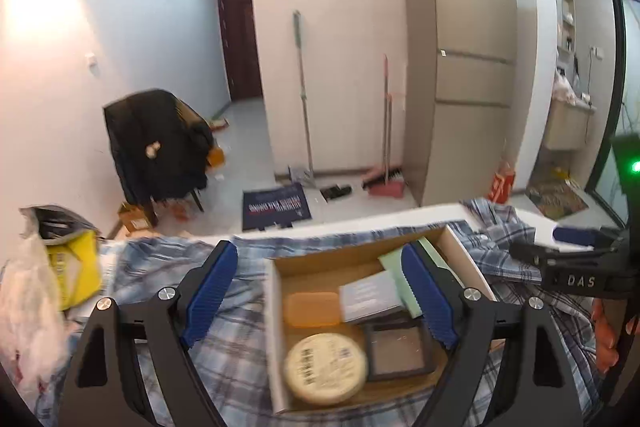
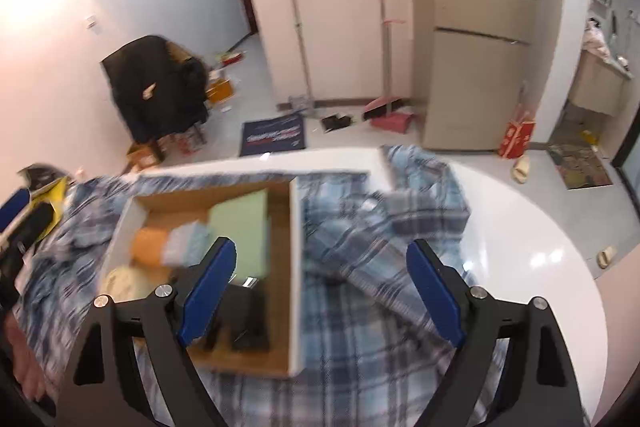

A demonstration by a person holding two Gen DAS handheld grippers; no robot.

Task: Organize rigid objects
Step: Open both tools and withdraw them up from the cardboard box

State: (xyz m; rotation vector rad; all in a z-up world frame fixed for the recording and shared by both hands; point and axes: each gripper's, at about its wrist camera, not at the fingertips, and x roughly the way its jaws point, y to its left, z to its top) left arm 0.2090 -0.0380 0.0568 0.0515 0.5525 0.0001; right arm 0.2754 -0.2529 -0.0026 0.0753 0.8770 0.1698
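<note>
A shallow cardboard box (image 1: 276, 311) lies on a blue plaid cloth (image 1: 168, 267). It holds an orange case (image 1: 312, 309), a grey card box (image 1: 370, 295), a round cream tin (image 1: 326, 367), a dark square compact (image 1: 398, 351) and a pale green card (image 1: 394, 259). My left gripper (image 1: 320, 293) is open and empty above the box. In the right wrist view the box (image 2: 296, 267) is blurred, with the green card (image 2: 240, 227) inside. My right gripper (image 2: 320, 291) is open and empty over the box's right wall and the cloth (image 2: 380, 267).
A yellow bag (image 1: 72, 267) and white plastic wrap (image 1: 24, 307) lie at the left. The white round table (image 2: 532, 243) curves away on the right. Behind are a chair draped in black (image 1: 156, 143), brooms, a dustpan, a doormat (image 1: 276, 205) and a fridge (image 1: 468, 47).
</note>
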